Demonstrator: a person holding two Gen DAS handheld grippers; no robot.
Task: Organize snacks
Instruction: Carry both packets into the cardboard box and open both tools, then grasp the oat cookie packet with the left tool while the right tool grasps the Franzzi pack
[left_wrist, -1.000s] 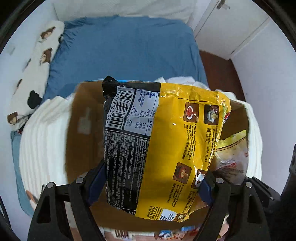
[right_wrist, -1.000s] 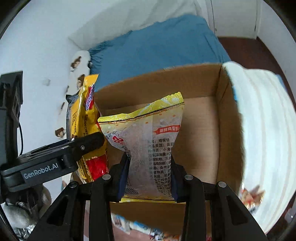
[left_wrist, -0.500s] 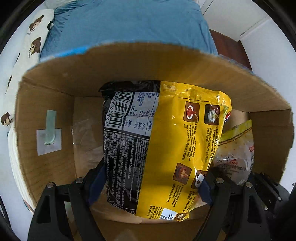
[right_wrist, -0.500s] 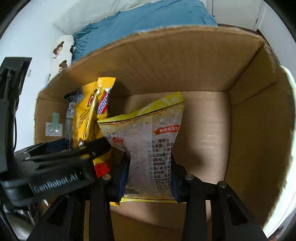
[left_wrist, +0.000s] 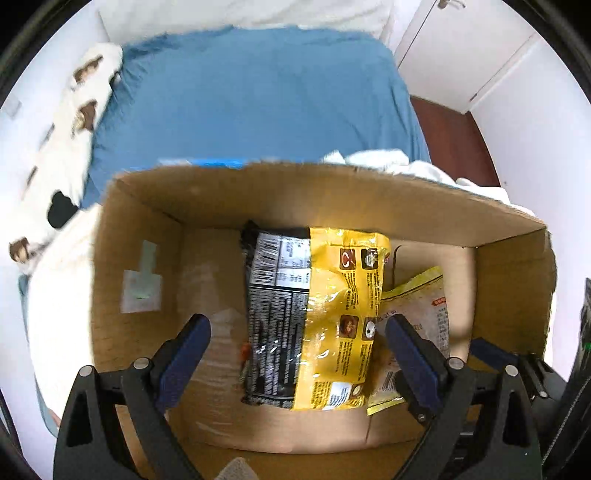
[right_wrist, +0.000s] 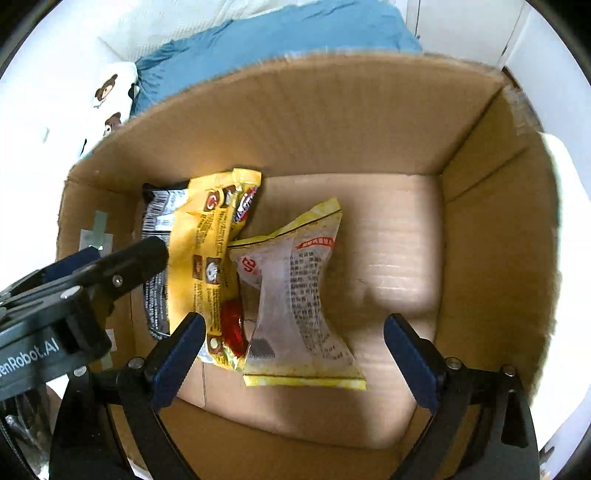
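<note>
A yellow and black snack bag (left_wrist: 317, 317) lies on the floor of an open cardboard box (left_wrist: 295, 188), also in the right wrist view (right_wrist: 199, 258). A clear bag with yellow edges (right_wrist: 299, 302) lies beside it on the right, partly under it in the left wrist view (left_wrist: 417, 314). My left gripper (left_wrist: 295, 347) is open above the yellow and black bag, holding nothing. My right gripper (right_wrist: 293, 347) is open above the clear bag, empty. The left gripper's body (right_wrist: 74, 288) shows at the left of the right wrist view.
The box (right_wrist: 332, 110) sits on a bed with a blue sheet (left_wrist: 251, 103) and a white quilt (left_wrist: 59, 288). A bear-print pillow (left_wrist: 70, 122) lies at the left. A white door (left_wrist: 461, 48) and dark floor (left_wrist: 450, 140) are at the far right.
Both grippers opened and let go of their bags, which now lie on the box floor. Both grippers have drawn back and up from the bags.
</note>
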